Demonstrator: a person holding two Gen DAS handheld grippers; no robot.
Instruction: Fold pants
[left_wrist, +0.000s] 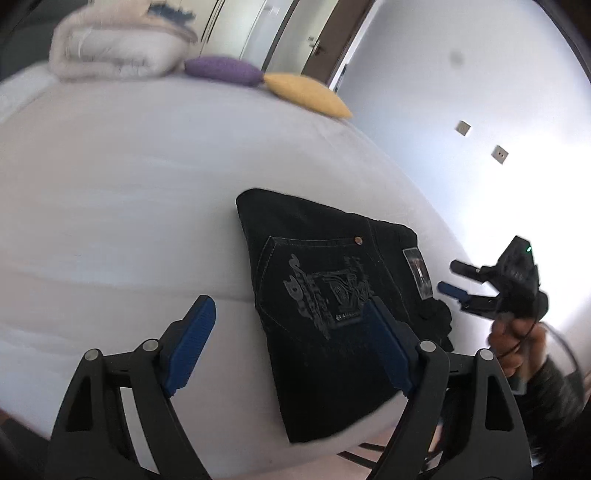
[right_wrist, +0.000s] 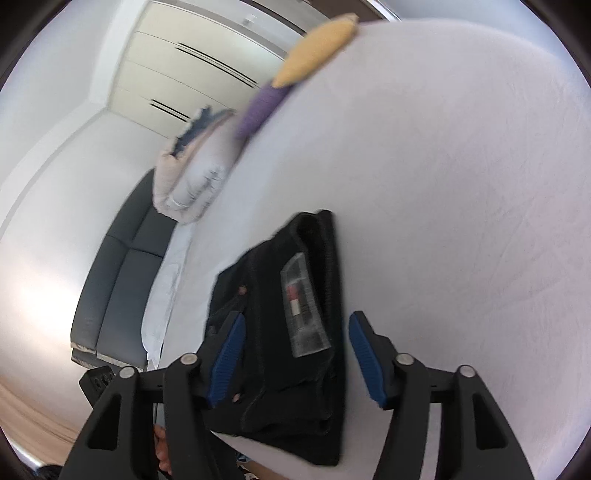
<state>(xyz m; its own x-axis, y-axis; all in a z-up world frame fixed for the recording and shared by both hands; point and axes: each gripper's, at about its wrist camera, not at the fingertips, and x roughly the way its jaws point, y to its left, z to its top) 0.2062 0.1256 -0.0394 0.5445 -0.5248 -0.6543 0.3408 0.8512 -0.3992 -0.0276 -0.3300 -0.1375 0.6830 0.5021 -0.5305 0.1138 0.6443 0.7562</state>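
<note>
Black pants (left_wrist: 325, 302) lie folded into a compact stack on the white bed (left_wrist: 129, 203), near its front edge, back pocket with grey embroidery facing up. My left gripper (left_wrist: 291, 321) hovers above them, open, nothing between its blue pads. In the left wrist view my right gripper (left_wrist: 452, 277) is off the pants' right side, open, held by a hand (left_wrist: 517, 343). From the right wrist view the pants (right_wrist: 280, 332) show their waistband label (right_wrist: 304, 306); my right gripper (right_wrist: 295, 354) is open above them, not gripping the cloth.
A folded white duvet (left_wrist: 114, 48), a purple cushion (left_wrist: 221, 70) and a yellow cushion (left_wrist: 306, 94) sit at the bed's far end. A dark headboard (right_wrist: 122, 280) stands beside the bed (right_wrist: 443, 184). White wall (left_wrist: 461, 92) with two sockets to the right. Wardrobe doors (right_wrist: 192, 66) behind.
</note>
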